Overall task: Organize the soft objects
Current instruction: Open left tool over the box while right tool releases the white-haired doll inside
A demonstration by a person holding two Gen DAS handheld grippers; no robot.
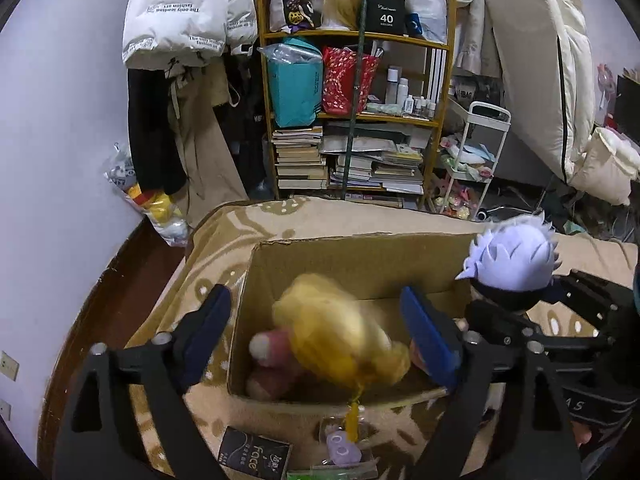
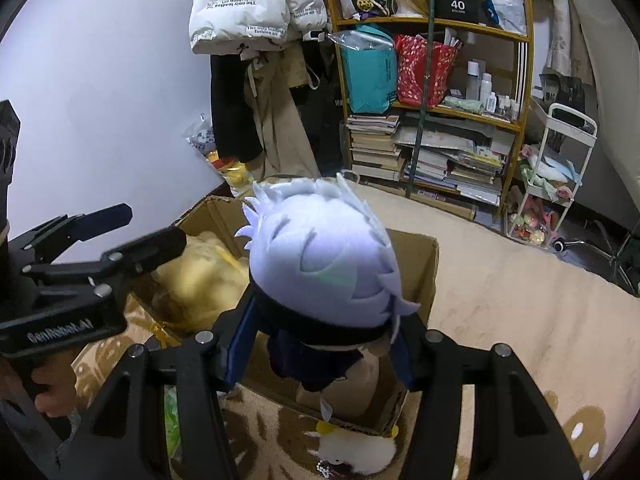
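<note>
1. Note progress: the yellow plush (image 1: 340,332) (blurred) is in the cardboard box (image 1: 360,258), above a pink plush (image 1: 272,360).
2. Confirm the left hand-held gripper (image 1: 320,336): fingers apart, pressing on nothing, angled down over the box.
3. Confirm the right hand-held gripper (image 2: 320,352): clamped on the white-haired doll (image 2: 320,256), above the box's 3 o'clock end.
4. Remaining: the doll, plus a white plush (image 2: 352,452) on the rug at 6 o'clock.

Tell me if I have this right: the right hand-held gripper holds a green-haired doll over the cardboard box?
Not quite. The doll has pale lavender hair, not green, as the right wrist view shows. The right hand-held gripper does hold it over the cardboard box.
</note>
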